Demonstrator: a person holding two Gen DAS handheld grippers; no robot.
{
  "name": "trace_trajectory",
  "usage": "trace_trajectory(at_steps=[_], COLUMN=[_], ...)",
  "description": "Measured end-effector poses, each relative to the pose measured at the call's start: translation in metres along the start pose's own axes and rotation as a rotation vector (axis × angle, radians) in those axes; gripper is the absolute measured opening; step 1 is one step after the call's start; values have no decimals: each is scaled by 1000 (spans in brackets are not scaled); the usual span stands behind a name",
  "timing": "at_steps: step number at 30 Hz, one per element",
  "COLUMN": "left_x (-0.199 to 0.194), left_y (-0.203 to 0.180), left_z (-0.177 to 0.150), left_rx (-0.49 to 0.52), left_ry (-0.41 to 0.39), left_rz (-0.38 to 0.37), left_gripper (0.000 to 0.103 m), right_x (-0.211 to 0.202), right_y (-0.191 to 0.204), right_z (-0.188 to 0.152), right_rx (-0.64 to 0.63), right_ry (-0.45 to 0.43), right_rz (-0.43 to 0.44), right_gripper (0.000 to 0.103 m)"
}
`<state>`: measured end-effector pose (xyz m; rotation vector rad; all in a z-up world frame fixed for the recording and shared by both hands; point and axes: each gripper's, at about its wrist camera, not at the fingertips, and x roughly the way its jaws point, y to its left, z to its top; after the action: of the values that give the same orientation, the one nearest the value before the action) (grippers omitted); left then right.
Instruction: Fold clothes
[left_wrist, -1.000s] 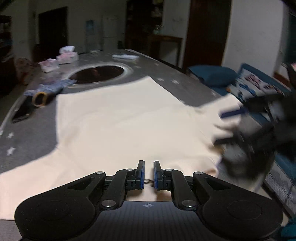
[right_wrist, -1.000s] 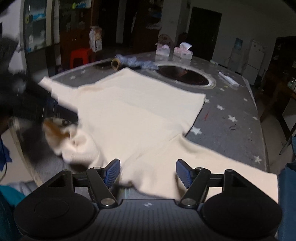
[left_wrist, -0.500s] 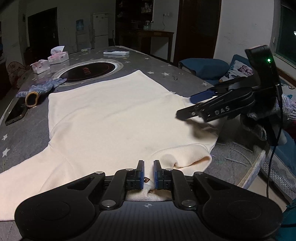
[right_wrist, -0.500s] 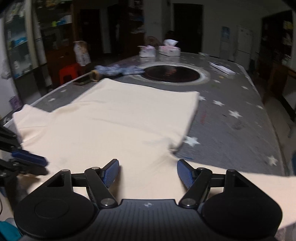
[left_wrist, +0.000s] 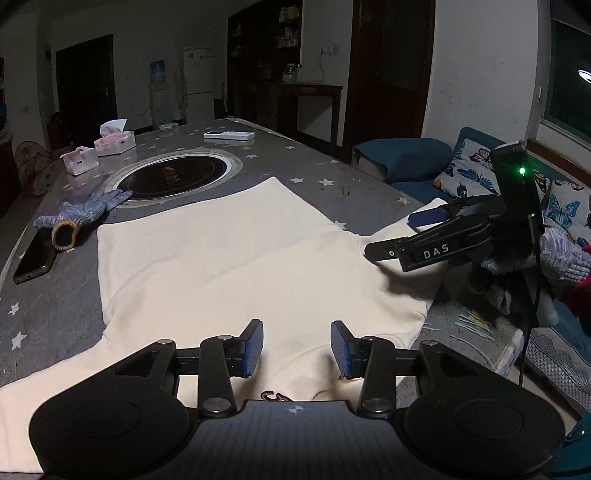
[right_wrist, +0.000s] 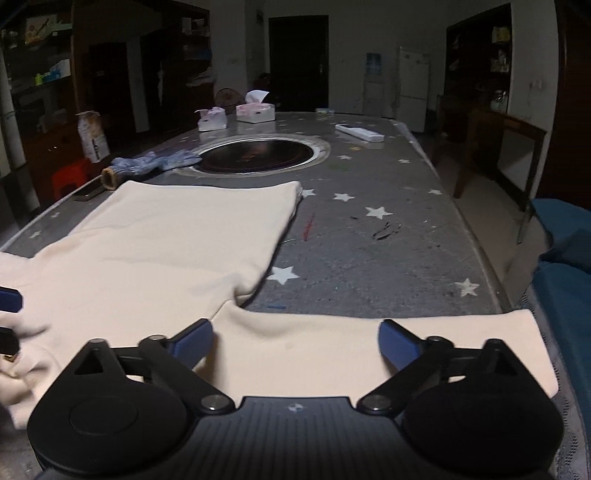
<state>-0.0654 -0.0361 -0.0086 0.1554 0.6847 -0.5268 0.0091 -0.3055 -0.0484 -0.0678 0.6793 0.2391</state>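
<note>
A cream long-sleeved top lies spread flat on the grey star-patterned table, collar toward the near edge. My left gripper hovers over the collar with its jaws opening; the cloth lies under them, not pinched. My right gripper stands over the right sleeve, its jaws opening wide with nothing pinched. In the left wrist view the right gripper shows at the shoulder, held by a gloved hand.
A round dark hob is set in the table beyond the top. A knit glove and a phone lie at the left. Tissue boxes and a remote sit farther back. A blue sofa with cushions runs along the right.
My left gripper has let go of the collar and its jaws have spread apart. The right gripper's jaws have widened and it has shifted over to the right sleeve.
</note>
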Motion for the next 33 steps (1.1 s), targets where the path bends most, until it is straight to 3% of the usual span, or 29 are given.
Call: trace_trajectory(at_steps=[33], left_x=[13], left_y=[-7], left_z=[5], left_rx=[-25], left_ry=[21], left_rz=[23], left_gripper=[65], right_x=[11], right_y=[5], right_z=[-4], right_rx=[32], right_ry=[38], right_rz=[-26], right_gripper=[103])
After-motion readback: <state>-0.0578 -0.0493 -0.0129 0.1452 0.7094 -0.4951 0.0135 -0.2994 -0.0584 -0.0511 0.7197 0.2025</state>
